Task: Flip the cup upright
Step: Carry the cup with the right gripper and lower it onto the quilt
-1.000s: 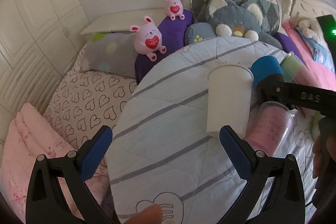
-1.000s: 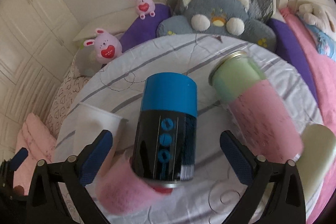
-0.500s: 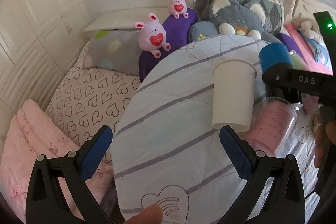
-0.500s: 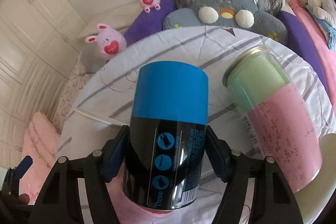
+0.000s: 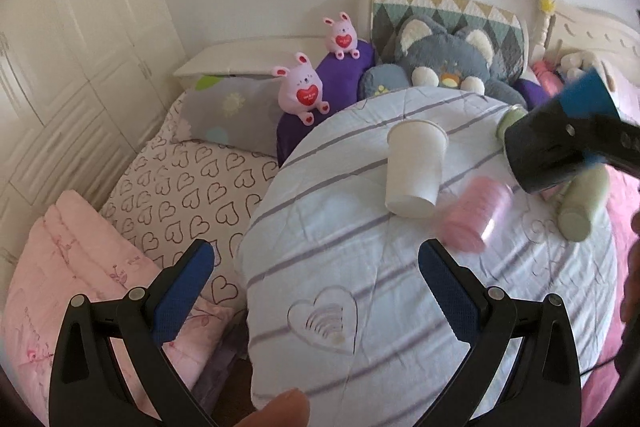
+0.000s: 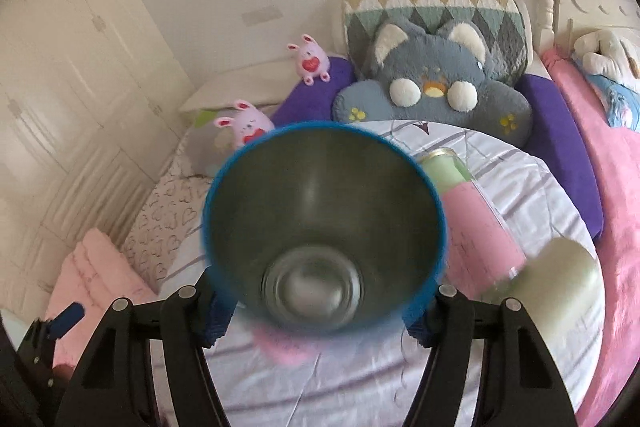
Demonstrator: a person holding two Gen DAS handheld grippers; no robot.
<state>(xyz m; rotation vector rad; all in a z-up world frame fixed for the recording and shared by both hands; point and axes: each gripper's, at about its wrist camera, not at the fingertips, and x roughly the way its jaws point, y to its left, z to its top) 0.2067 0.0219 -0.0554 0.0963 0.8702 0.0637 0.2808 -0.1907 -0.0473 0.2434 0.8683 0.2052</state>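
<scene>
**Blue cup lifted and tipped toward the camera**

Above the striped cloth (image 5: 360, 267), the right gripper (image 6: 316, 311) is clamped on the blue cup (image 6: 324, 227), held off the surface with its open mouth facing the right wrist camera (the steel inside shows clearly). The left gripper (image 5: 316, 287) hangs with its fingers wide apart, holding nothing. On the cloth lie a white paper cup (image 5: 414, 173) on its side, a pink cup (image 5: 472, 219) and a green cup (image 5: 580, 211).
</scene>
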